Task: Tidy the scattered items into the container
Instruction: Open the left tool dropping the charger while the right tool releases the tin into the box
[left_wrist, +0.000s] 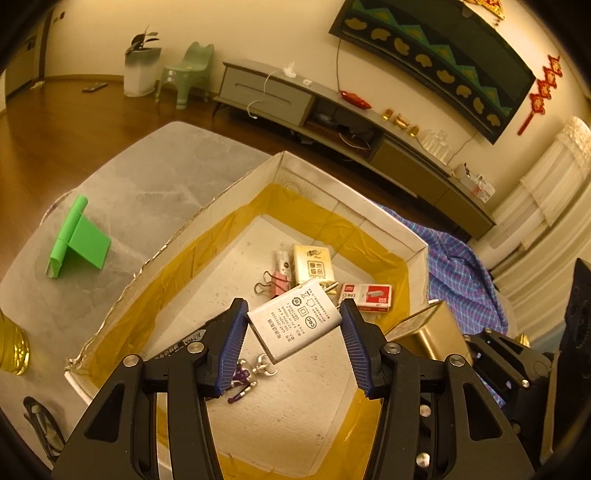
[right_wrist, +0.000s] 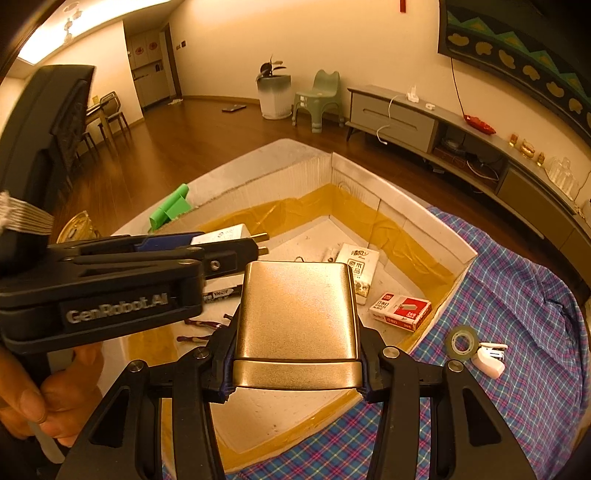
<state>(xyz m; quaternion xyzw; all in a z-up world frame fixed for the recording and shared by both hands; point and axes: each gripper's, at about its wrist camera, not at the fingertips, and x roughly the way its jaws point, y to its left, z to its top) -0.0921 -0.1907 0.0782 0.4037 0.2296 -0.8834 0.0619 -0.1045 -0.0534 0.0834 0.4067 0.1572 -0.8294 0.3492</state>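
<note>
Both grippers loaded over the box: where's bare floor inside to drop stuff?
Free: near part of the box floor, between the keychain and the near taped wall. Crowded: far right corner, with binder clip, tissue pack and staples box.

White charger (left_wrist: 295, 325), gold tin (right_wrist: 297, 325), red-and-white staple box (right_wrist: 400, 309), green stand (left_wrist: 79, 240) — blue-and-pink plaid cloth (right_wrist: 517, 295), white box (left_wrist: 207, 210) lined with yellow tape, grey marbled tabletop (left_wrist: 147, 173).

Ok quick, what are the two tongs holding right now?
Left tongs: closed on the white charger.
Right tongs: closed on the gold tin.
</note>
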